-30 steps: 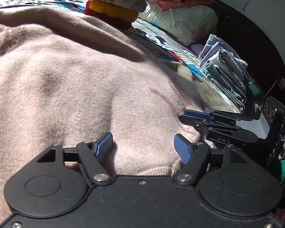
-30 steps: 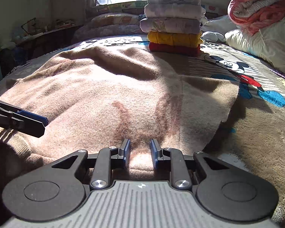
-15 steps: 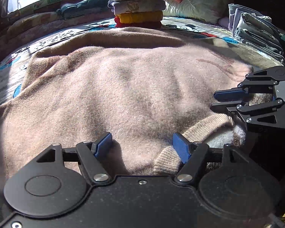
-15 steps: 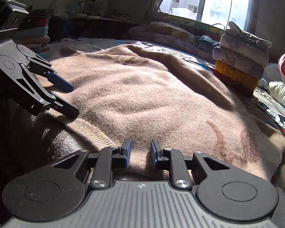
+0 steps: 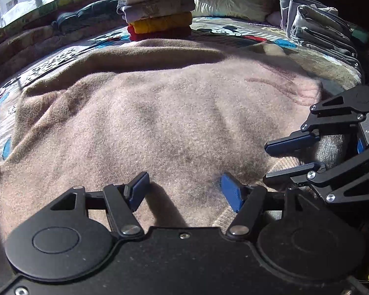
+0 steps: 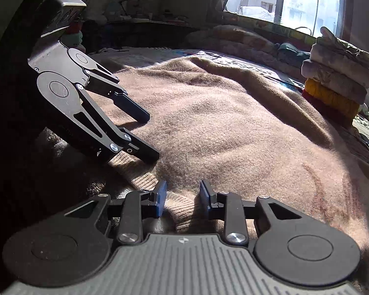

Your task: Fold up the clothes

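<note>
- So, I take the task as partly done: a stack of folded clothes (image 5: 157,7) sits beyond the far edge of the sweater (image 5: 160,123), and the sweater itself lies spread flat on the bed cover (image 5: 223,28), no fold made in it yet as far as I can judge.
- At the sweater's near hem, my left gripper (image 5: 184,188) has its jaws spread wide over the fuzzy knit, grasping nothing.
- The sweater is a soft pinkish-beige wool with a napped, felted surface and a ribbed hem (image 6: 184,209) of tighter knit.
- Just right of the left one along that hem, my right gripper (image 6: 182,198) has its jaws narrowed with the ribbed hem between them; I cannot tell whether they pinch it.
- Right of the sweater stands another pile of grey folded fabric (image 5: 319,29).
</note>
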